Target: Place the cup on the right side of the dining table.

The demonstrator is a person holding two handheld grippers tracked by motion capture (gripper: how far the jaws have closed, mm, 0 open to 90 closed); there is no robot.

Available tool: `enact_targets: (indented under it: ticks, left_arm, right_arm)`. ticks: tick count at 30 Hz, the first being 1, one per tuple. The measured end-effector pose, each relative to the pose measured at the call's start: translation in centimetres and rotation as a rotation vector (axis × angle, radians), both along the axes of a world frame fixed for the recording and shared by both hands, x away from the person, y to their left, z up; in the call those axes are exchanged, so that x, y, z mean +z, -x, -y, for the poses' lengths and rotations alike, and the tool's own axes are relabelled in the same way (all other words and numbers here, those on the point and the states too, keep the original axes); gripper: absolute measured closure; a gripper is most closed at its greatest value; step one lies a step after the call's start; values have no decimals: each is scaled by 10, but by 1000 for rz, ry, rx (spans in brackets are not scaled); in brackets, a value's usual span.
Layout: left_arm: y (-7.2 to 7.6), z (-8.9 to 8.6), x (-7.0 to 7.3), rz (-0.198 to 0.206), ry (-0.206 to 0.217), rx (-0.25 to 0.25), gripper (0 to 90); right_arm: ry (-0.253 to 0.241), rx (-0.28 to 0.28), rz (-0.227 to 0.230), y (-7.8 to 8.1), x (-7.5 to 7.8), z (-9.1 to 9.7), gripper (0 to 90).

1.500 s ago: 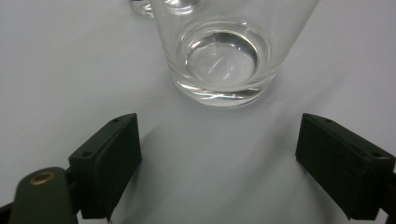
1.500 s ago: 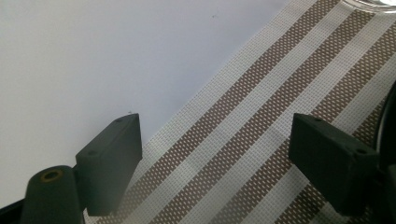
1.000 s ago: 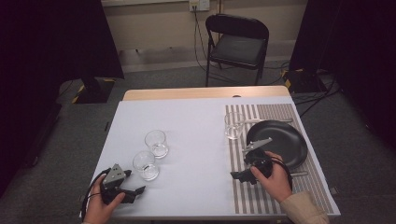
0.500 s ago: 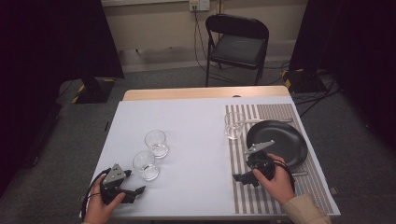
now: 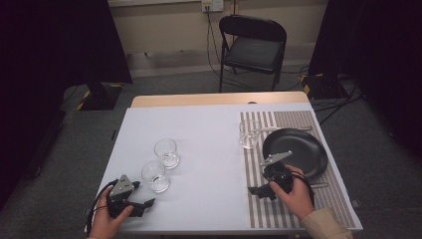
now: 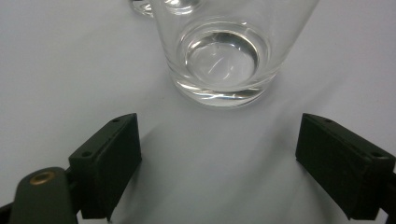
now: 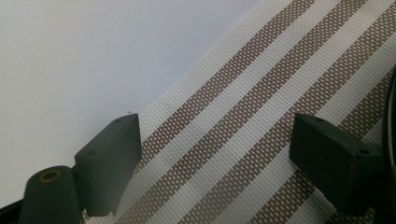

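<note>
Clear glass, the near tumbler [image 5: 155, 176], stood upright on the white table [image 5: 209, 149] toward my left front corner, empty as far as I could see; in the left gripper view the same tumbler [image 6: 219, 51] sat just ahead of the jaws, centred between them but not touched. My left gripper [image 5: 142, 205] lay low at the table's near edge, just short of that glass, jaws spread wide with bare table between them. A second tumbler [image 5: 166, 152] stood just behind the first, close, whether touching I could not tell. My right gripper [image 5: 259, 191] rested over the striped placemat [image 5: 259, 209] on the right side, well apart from the two glasses; its jaws also stood wide apart, nothing between them, and the right gripper view showed brown and cream stripes of the placemat [image 7: 261, 121] meeting the white surface under them. A black plate [image 5: 298, 149] sat on the mat just beyond that hand, with a third glass [image 5: 249, 133] upright at the plate's far-left side, on the mat's edge. A black chair [image 5: 254, 47] stood beyond the table's far end.
</note>
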State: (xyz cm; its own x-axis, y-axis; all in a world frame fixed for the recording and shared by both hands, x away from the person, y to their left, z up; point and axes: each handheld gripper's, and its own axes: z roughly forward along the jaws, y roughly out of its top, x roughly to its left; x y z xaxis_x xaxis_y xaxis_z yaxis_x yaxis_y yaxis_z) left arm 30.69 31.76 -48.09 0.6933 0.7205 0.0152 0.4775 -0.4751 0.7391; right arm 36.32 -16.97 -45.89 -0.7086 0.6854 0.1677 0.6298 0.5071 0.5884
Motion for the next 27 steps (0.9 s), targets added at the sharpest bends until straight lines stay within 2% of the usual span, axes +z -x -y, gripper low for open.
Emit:
enact_targets:
  ticks: [10,18,27]
  left_arm:
    - [0,0,0,-1,2,1,133]
    - [0,0,0,-2,3,2,133]
    - [0,0,0,1,0,0,133]
  right_arm:
    - [16,36,33,3,-2,1,160]
    - [-2,58,102,10,-8,5,159]
    - [-3,67,146,15,-11,6,156]
